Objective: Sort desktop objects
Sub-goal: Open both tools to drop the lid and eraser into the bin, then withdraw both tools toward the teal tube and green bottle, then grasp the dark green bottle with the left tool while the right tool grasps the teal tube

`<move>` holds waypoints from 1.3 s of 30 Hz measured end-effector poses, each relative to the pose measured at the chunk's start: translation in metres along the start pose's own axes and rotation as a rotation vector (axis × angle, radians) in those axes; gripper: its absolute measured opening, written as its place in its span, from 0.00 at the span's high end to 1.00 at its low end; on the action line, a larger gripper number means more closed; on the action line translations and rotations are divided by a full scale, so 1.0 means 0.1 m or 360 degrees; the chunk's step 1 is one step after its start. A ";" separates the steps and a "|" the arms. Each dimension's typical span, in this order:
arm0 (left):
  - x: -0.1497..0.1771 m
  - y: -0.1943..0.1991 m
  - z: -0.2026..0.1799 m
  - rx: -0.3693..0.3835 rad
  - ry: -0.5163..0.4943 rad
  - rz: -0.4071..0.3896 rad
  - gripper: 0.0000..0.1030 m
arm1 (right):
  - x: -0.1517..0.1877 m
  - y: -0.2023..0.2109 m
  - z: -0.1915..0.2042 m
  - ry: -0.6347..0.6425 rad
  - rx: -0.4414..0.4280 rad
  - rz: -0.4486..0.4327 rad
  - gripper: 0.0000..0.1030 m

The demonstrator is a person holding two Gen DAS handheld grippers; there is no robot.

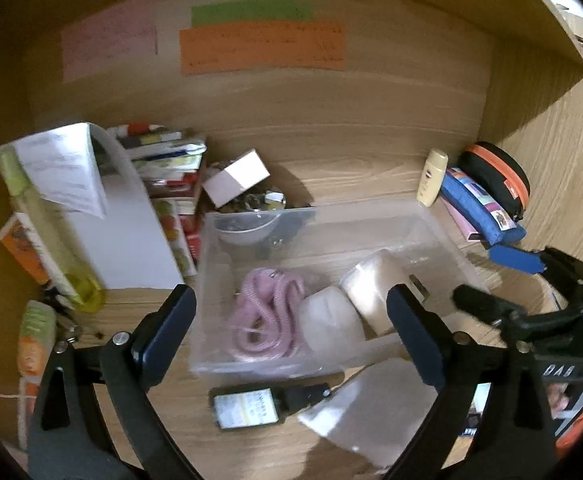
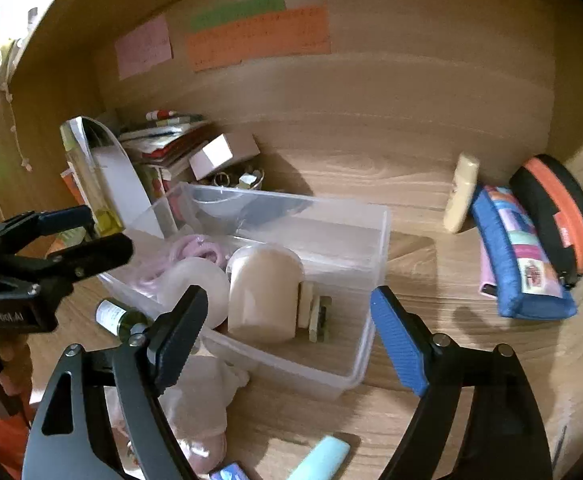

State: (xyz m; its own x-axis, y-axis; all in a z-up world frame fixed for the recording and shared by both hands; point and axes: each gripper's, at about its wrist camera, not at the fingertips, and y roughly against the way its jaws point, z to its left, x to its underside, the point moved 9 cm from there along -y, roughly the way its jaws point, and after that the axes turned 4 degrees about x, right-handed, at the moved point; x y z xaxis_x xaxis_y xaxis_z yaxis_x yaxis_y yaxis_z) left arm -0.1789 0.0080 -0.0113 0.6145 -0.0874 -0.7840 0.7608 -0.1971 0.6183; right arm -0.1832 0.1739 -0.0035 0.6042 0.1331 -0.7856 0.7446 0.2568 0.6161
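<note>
A clear plastic bin [image 1: 443, 236] [image 2: 375, 248] sits mid-desk. It holds a pink coiled cord [image 1: 265, 316], a white round lump [image 1: 331, 320] and a beige jar [image 2: 263, 292] lying on its side. My left gripper [image 1: 291, 340] is open and empty, hovering over the bin's near side. My right gripper [image 2: 287, 336] is open and empty over the bin's near right corner. A small dark bottle [image 1: 251, 404] [image 2: 121, 318] and crumpled white tissue [image 1: 375, 404] [image 2: 199, 396] lie in front of the bin.
Books and a white folder [image 1: 131, 232] stand at the left. A white box [image 1: 235, 178] rests on a bowl of small items. A cream tube [image 2: 461, 192], blue pencil case [image 2: 519, 264] and black-orange pouch [image 2: 559, 208] lie at the right. A pale blue item [image 2: 323, 456] lies near the front edge.
</note>
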 end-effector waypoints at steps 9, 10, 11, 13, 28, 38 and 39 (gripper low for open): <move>0.33 0.12 0.35 -0.0101 0.0030 0.0087 0.02 | 0.23 0.22 -0.27 -0.0026 0.0131 0.0011 0.17; 0.39 0.12 0.41 -0.0116 0.0044 0.0110 0.02 | 0.27 0.21 -0.31 -0.0034 0.0139 0.0027 0.17; 0.44 0.10 0.45 -0.0123 0.0057 0.0135 0.02 | 0.30 0.21 -0.34 -0.0044 0.0141 0.0039 0.17; 0.54 0.07 0.50 -0.0125 0.0074 0.0174 0.02 | 0.38 0.20 -0.41 -0.0069 0.0148 0.0072 0.17; 0.93 -0.36 0.56 -0.0009 0.0124 0.0386 0.02 | 1.12 -0.07 -0.28 0.0063 0.0057 0.0389 0.19; 1.05 -0.51 0.34 0.0063 0.0096 0.0477 0.03 | 1.21 -0.09 -0.26 0.0112 0.0046 0.0440 0.46; 1.06 -0.50 0.33 0.0059 0.0094 0.0468 0.07 | 1.20 -0.09 -0.26 0.0121 0.0050 0.0437 0.49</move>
State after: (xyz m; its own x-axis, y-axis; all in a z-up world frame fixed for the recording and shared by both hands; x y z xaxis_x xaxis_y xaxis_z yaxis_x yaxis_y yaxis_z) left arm -0.1591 -0.0232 -0.1269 0.8194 -0.0892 -0.5663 0.5408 -0.2075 0.8152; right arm -0.1244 0.2128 -0.1050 0.7622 0.2656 -0.5904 0.5652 0.1718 0.8069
